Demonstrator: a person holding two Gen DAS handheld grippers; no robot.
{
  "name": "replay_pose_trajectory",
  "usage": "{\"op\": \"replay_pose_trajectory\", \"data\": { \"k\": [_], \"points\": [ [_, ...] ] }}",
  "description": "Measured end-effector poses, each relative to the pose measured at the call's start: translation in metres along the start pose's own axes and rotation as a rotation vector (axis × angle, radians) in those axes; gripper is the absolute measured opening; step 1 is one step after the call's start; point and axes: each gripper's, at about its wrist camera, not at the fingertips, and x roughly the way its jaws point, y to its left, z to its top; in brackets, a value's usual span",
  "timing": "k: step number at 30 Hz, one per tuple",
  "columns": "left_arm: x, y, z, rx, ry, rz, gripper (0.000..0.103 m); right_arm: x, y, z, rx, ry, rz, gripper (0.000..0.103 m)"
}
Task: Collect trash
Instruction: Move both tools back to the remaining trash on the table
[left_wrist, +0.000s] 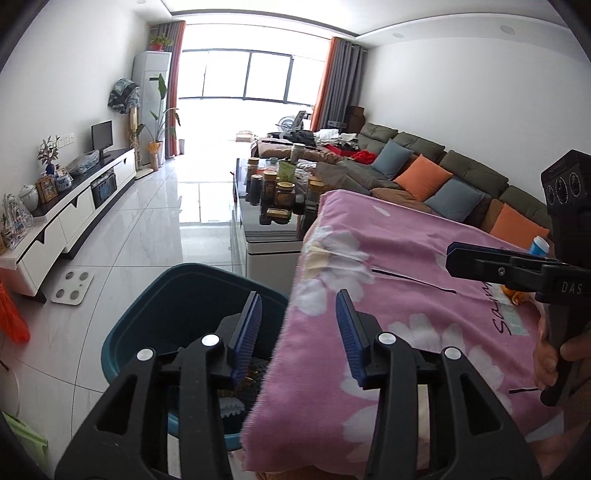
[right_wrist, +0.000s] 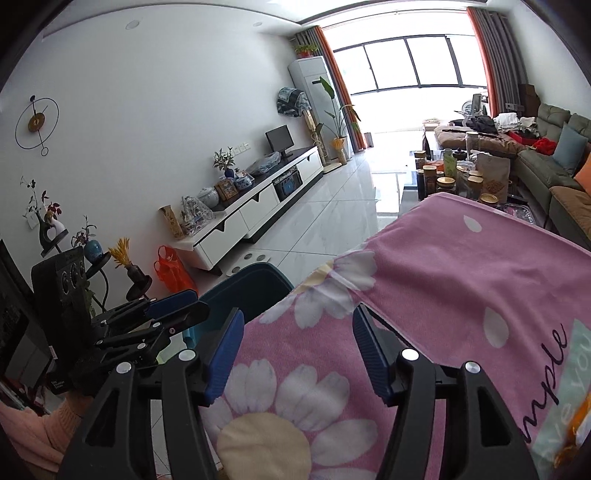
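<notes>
Your left hand-held gripper (left_wrist: 299, 332) hangs over the seam between the teal bin (left_wrist: 147, 306) and the bench draped in a pink flowered cloth (left_wrist: 406, 295); its blue pads stand partly apart with nothing between them, the left pad above the bin's mouth and the right pad above the cloth's edge. Down in the bin you can make out some trash (left_wrist: 240, 398), dark and pale scraps near the bottom, too blurred to name. Your right hand-held gripper (right_wrist: 297, 349) is spread fairly wide over the pink cloth (right_wrist: 461, 266), also empty, its pads above the daisy print without pressing on it. In the left wrist view that same right gripper (left_wrist: 476, 260) comes in from the right edge, above the cloth, with your hand (left_wrist: 546, 354) wrapped around its handle. Just past it on the cloth lie an orange wrapper (left_wrist: 517, 295) and a blue-capped white container (left_wrist: 538, 245), both partly hidden by the tool. From the right wrist view the bin (right_wrist: 243, 284) sits on the floor against the bench's left side, beside your left gripper (right_wrist: 177, 306).
</notes>
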Motion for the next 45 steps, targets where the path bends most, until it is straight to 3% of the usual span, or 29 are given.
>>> {"op": "replay_pose_trajectory", "data": {
  "k": [13, 27, 34, 45],
  "points": [
    [0.019, -0.159, 0.0, 0.249, 0.042, -0.322, 0.045, -0.121, -0.07, -0.061, 0.147, -0.141, -0.306, 0.059],
    [0.05, -0.269, 0.01, 0.409, 0.072, -0.484, 0.047, -0.223, -0.145, -0.123, 0.344, -0.263, -0.572, 0.059],
    [0.056, -0.293, 0.015, 0.447, 0.068, -0.515, 0.05, -0.232, -0.166, -0.151, 0.43, -0.247, -0.578, 0.059],
    [0.09, -0.322, 0.012, 0.49, 0.136, -0.521, 0.046, -0.226, -0.167, -0.158, 0.451, -0.245, -0.553, 0.058]
  ]
}}
